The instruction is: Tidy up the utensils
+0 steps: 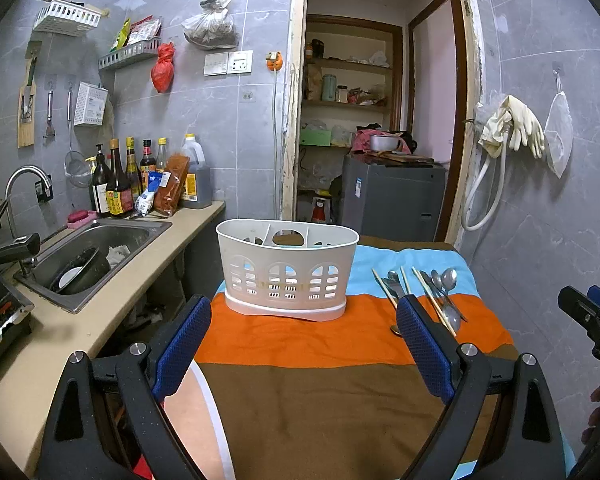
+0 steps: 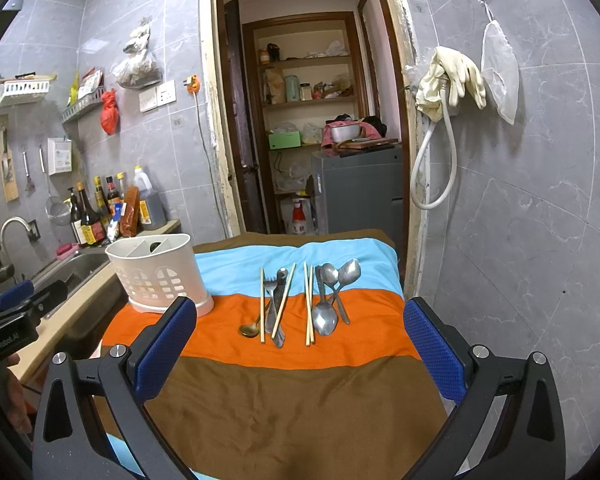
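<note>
Your left gripper (image 1: 304,336) hangs released, jaws wide apart over the orange band of the striped cloth (image 1: 300,392), nothing between the blue pads. Your right gripper (image 2: 300,336) is likewise spread wide and empty, above the brown band near the cloth's front edge.

The white caddy (image 1: 287,270) stands upright toward the cloth's left edge, where orange meets light blue, close to the kitchen counter (image 1: 80,332) and its sink (image 1: 96,256). Its dividers show, but you cannot tell from here what the compartments hold.

The utensils lie toward the right edge, across the blue and orange bands: chopsticks (image 2: 309,304), steel spoons (image 2: 334,294), a fork (image 2: 271,292) and a small brass spoon (image 2: 252,327), some overlapping. The tiled wall (image 2: 520,220) runs just beside that right edge. The brown band in front lies bare between both grippers.
</note>
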A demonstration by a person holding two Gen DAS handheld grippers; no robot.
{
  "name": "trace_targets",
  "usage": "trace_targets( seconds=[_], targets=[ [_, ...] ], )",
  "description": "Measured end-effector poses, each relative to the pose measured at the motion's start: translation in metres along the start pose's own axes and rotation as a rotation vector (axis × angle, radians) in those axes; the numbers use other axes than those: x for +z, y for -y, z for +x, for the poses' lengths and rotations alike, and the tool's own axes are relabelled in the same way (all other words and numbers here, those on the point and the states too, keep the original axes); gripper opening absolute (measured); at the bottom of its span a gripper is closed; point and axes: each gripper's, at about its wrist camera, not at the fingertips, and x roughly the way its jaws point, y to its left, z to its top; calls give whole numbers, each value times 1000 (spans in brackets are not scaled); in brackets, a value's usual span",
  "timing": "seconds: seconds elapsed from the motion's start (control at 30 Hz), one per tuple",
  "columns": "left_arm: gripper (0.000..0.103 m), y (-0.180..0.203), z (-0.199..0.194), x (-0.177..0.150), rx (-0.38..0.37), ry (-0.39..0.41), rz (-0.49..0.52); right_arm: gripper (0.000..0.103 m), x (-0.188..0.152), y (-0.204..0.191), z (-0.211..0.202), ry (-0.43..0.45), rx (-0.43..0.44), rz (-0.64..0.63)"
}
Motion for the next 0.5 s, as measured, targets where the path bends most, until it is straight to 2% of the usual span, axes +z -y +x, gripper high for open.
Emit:
trace_targets(
  seconds=[0.5],
  targets=[
    [91,0,0,0,0,2,0,103,0,0,0,1,1,1]
  ],
)
